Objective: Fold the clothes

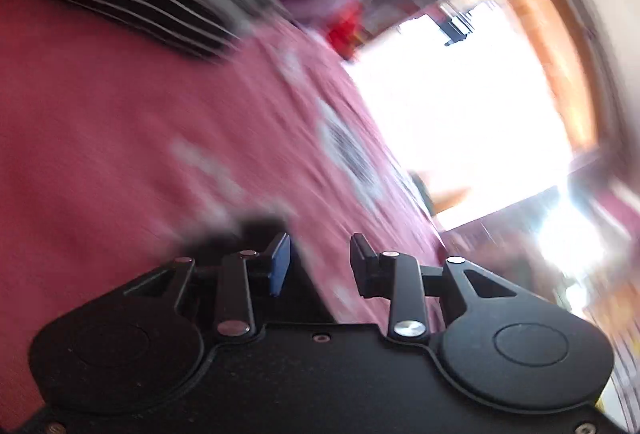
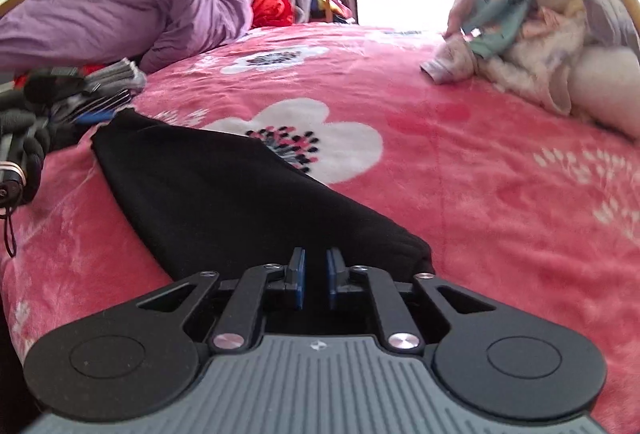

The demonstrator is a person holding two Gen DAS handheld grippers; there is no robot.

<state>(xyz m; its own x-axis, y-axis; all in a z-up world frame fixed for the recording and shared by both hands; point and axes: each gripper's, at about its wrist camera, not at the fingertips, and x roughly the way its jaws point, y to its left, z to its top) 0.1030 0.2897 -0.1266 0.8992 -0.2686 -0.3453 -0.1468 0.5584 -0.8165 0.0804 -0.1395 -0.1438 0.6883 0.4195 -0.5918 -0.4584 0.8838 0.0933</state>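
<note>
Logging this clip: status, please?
Left gripper open, empty, view blurred. Right gripper nearly shut at black garment edge; grip unclear. Nothing blocking.

The whole left wrist view is smeared by motion blur: the bed cover [image 1: 140, 122] and a striped grey shape [image 1: 132, 6] at upper left cannot be identified. In the right wrist view, the black garment's [image 2: 224, 194] near end disappears under the right tool [image 2: 314, 280], and the clothes pile [image 2: 536, 34] is cut off at the right edge.

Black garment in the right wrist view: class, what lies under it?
The black garment lies on the pink flowered blanket, partly covering a white flower print. Whatever else is beneath the cloth is hidden.
</note>
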